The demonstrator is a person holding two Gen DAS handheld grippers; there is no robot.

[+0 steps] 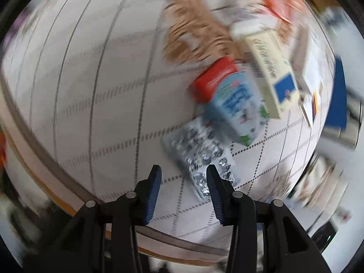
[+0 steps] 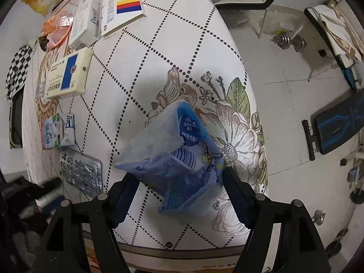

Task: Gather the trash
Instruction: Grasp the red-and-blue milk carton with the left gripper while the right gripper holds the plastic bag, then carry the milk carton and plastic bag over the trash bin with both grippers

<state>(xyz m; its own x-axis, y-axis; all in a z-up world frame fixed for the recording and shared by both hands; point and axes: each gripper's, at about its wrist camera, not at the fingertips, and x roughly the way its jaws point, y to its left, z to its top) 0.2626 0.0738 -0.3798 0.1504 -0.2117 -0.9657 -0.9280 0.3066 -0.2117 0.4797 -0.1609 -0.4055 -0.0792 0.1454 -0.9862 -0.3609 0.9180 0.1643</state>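
Tissue wrapper (image 2: 179, 159), blue and crumpled, lies on the surface (image 2: 173, 45) by the printed flower, between my right gripper (image 2: 179, 182) jaws, which stand wide and apart from it. It looks feather-light, soft and slippery (thin plastic film), so I'd pinch a bunched fold, not a flat face. It gapes open, and I can't tell if anything is inside. My left gripper (image 1: 183, 177) hangs over the foil blister pack (image 1: 200, 154), jaws part open with nothing in them. Milk carton (image 2: 58, 130) and medicine boxes (image 2: 68, 77) lie farther off.
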